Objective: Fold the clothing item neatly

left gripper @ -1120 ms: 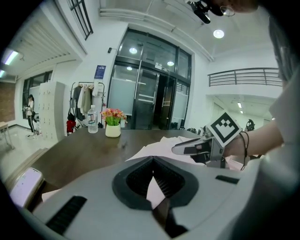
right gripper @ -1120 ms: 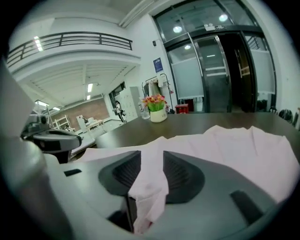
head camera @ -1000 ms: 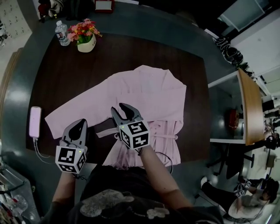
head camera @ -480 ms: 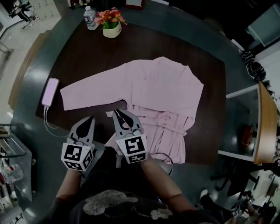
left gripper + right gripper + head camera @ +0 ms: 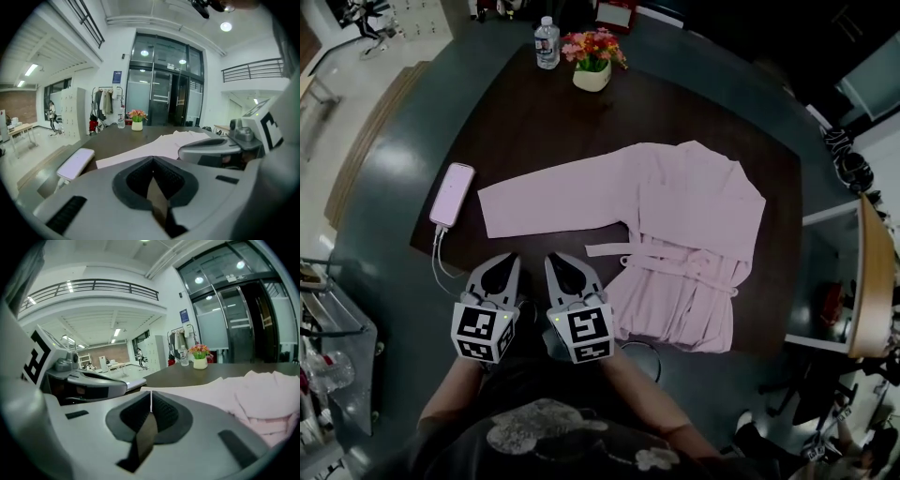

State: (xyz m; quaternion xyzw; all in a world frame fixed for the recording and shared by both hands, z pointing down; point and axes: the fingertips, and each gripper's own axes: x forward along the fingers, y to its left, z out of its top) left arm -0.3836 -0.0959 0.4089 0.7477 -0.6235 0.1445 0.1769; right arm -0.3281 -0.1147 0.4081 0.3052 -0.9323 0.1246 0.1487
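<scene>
A pale pink robe (image 5: 684,234) lies flat on the dark table (image 5: 534,122), one sleeve (image 5: 553,197) stretched out to the left and its belt (image 5: 675,258) across the waist. My left gripper (image 5: 502,265) and right gripper (image 5: 563,265) hover side by side at the table's near edge, left of the robe's hem and off the cloth. Both are shut with nothing between their jaws; the right one's jaws have just closed empty. The left gripper view shows shut jaws (image 5: 152,161) and the sleeve (image 5: 154,145) ahead. In the right gripper view the robe (image 5: 253,394) lies right of the shut jaws (image 5: 151,397).
A pink phone (image 5: 453,194) lies at the table's left edge, its cable (image 5: 441,272) trailing toward me. A flower pot (image 5: 592,66) and a water bottle (image 5: 547,42) stand at the far edge. A wooden desk (image 5: 872,281) is off to the right.
Both grippers have drawn back and left, off the robe to the table's near edge. The right gripper's jaws, open a second ago, are now shut. The robe lies unmoved.
</scene>
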